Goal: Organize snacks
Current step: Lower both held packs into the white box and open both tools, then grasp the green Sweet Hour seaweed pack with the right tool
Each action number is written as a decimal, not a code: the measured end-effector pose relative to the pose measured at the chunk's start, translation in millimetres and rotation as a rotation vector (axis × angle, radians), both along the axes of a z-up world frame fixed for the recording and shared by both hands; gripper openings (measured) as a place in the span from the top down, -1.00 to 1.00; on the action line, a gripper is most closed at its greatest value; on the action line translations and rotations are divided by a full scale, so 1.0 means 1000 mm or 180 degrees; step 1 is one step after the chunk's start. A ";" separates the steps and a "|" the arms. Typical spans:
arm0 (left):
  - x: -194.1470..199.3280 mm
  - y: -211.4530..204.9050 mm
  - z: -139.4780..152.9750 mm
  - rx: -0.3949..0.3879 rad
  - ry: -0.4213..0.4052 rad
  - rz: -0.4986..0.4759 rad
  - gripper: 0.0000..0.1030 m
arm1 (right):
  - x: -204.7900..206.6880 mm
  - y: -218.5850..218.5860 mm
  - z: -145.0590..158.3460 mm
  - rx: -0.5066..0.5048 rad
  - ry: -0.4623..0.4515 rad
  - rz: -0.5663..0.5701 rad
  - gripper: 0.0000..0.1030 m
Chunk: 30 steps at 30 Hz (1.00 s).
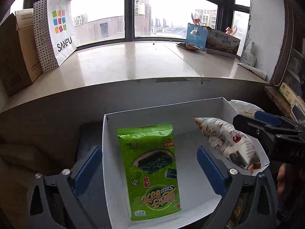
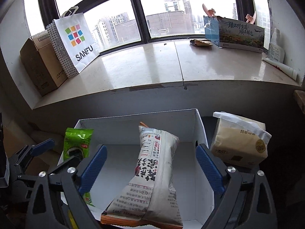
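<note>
I am hovering both released grippers, left gripper (image 1: 149, 168) and right gripper (image 2: 151, 165), over the white box (image 1: 106, 152); 2 packets, the seaweed packet (image 1: 150, 171) at lower center and the white snack bag (image 2: 152, 171), might be snagging on rising fingers.

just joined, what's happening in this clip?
A person with two handheld grippers is sorting snacks into a white box. A green seaweed pack lies in the box between the open left gripper's fingers. A white printed snack bag sits between the open right gripper's fingers, over the box. A beige packet waits outside, right of the box.
</note>
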<state>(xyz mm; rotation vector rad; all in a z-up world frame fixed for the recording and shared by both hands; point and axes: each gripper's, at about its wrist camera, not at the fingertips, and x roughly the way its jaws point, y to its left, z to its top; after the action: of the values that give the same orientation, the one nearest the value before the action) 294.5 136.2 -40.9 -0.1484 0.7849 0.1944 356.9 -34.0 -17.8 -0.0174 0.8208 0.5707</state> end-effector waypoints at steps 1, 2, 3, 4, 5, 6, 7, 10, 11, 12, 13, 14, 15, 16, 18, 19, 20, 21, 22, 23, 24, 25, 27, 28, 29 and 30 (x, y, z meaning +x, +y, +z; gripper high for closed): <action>-0.004 0.003 0.001 -0.0033 -0.0041 0.0027 -1.00 | -0.001 -0.003 0.003 -0.0007 -0.0069 -0.0026 -0.98; -0.008 0.005 0.002 -0.0024 -0.0087 0.0050 -1.00 | -0.003 -0.006 0.007 -0.0036 -0.0149 -0.0098 -1.00; -0.011 0.006 0.003 -0.0006 -0.0128 0.0059 -1.00 | -0.004 -0.009 0.010 -0.0031 -0.0194 -0.0144 -1.00; -0.015 0.007 0.004 -0.0010 -0.0165 0.0048 -1.00 | -0.005 -0.013 0.013 0.0005 -0.0207 -0.0151 -1.00; -0.018 0.008 0.005 -0.0049 -0.0196 0.0027 -1.00 | -0.005 -0.016 0.015 0.0046 -0.0197 -0.0147 -1.00; -0.022 0.008 0.007 -0.0114 -0.0222 -0.0005 -1.00 | -0.006 -0.020 0.017 0.0102 -0.0190 -0.0151 -1.00; -0.027 0.008 0.009 -0.0166 -0.0260 -0.0022 -1.00 | -0.008 -0.025 0.019 0.0151 -0.0189 -0.0180 -1.00; -0.046 0.003 0.019 -0.0152 -0.0493 -0.0017 -1.00 | -0.014 -0.036 0.028 0.0320 -0.0213 -0.0144 -1.00; -0.054 0.000 0.024 -0.0112 -0.0587 -0.0028 -1.00 | -0.020 -0.037 0.032 0.0329 -0.0289 -0.0108 -1.00; -0.061 -0.004 0.028 -0.0089 -0.0626 -0.0097 -1.00 | -0.026 -0.039 0.038 0.0323 -0.0394 -0.0066 -1.00; -0.067 -0.010 0.033 -0.0042 -0.0610 -0.0146 -1.00 | -0.034 -0.040 0.046 0.0302 -0.0508 -0.0022 -1.00; -0.074 -0.016 0.037 0.0004 -0.0582 -0.0182 -1.00 | -0.042 -0.042 0.053 0.0284 -0.0597 0.0022 -1.00; -0.081 -0.022 0.040 -0.0007 -0.0567 -0.0267 -1.00 | -0.051 -0.045 0.060 0.0293 -0.0650 0.0079 -1.00; -0.091 -0.028 0.044 -0.0040 -0.0572 -0.0364 -1.00 | -0.060 -0.049 0.066 0.0330 -0.0661 0.0130 -1.00; -0.112 -0.039 0.050 -0.0091 -0.0623 -0.0459 -1.00 | -0.081 -0.061 0.077 0.0461 -0.0654 0.0227 -1.00; -0.123 -0.044 0.052 -0.0129 -0.0638 -0.0521 -1.00 | -0.093 -0.068 0.082 0.0506 -0.0649 0.0241 -1.00; -0.133 -0.048 0.054 -0.0153 -0.0653 -0.0542 -1.00 | -0.106 -0.076 0.084 0.0508 -0.0643 0.0229 -1.00; -0.145 -0.051 0.055 -0.0173 -0.0695 -0.0537 -1.00 | -0.120 -0.083 0.086 0.0460 -0.0639 0.0215 -1.00; -0.158 -0.055 0.056 -0.0202 -0.0735 -0.0557 -1.00 | -0.134 -0.091 0.086 0.0395 -0.0651 0.0178 -1.00; -0.170 -0.057 0.055 -0.0217 -0.0762 -0.0577 -1.00 | -0.150 -0.099 0.084 0.0340 -0.0676 0.0139 -1.00; -0.183 -0.060 0.054 -0.0216 -0.0799 -0.0593 -1.00 | -0.164 -0.107 0.080 0.0286 -0.0676 0.0119 -1.00; -0.196 -0.061 0.052 -0.0226 -0.0837 -0.0612 -1.00 | -0.179 -0.116 0.074 0.0222 -0.0636 0.0098 -1.00; -0.221 -0.063 0.046 -0.0251 -0.0865 -0.0589 -1.00 | -0.204 -0.129 0.055 0.0152 -0.0502 0.0119 -1.00; -0.232 -0.063 0.043 -0.0283 -0.0900 -0.0584 -1.00 | -0.216 -0.136 0.041 0.0118 -0.0416 0.0144 -1.00; -0.243 -0.063 0.039 -0.0311 -0.0925 -0.0587 -1.00 | -0.227 -0.142 0.027 0.0049 -0.0321 0.0153 -1.00; -0.255 -0.064 0.035 -0.0319 -0.0942 -0.0586 -1.00 | -0.236 -0.147 0.012 -0.0017 -0.0206 0.0129 -1.00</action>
<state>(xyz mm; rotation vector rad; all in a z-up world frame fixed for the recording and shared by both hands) 39.8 72.4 -5.6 -0.1936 0.5097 -0.0417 121.4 -180.9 -6.3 -0.0572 0.7603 0.6033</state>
